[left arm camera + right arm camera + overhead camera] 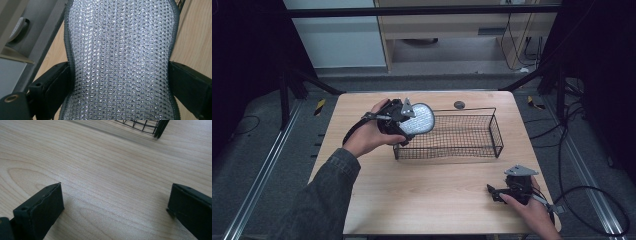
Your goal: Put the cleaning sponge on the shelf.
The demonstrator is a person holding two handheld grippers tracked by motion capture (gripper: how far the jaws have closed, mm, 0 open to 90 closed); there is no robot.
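One wire basket (492, 131) holds nothing; left tool (404, 122) grips a silvery pad (418, 119) over its rim, right tool (502, 192) gapes wide.

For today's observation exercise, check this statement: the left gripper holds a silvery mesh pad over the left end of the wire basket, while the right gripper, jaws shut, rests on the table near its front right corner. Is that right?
One detail is wrong: the right gripper is open, not shut. The right gripper view shows its jaws wide apart over bare table. The rest stands: the left gripper holds the silvery mesh pad over the wire basket's left end.
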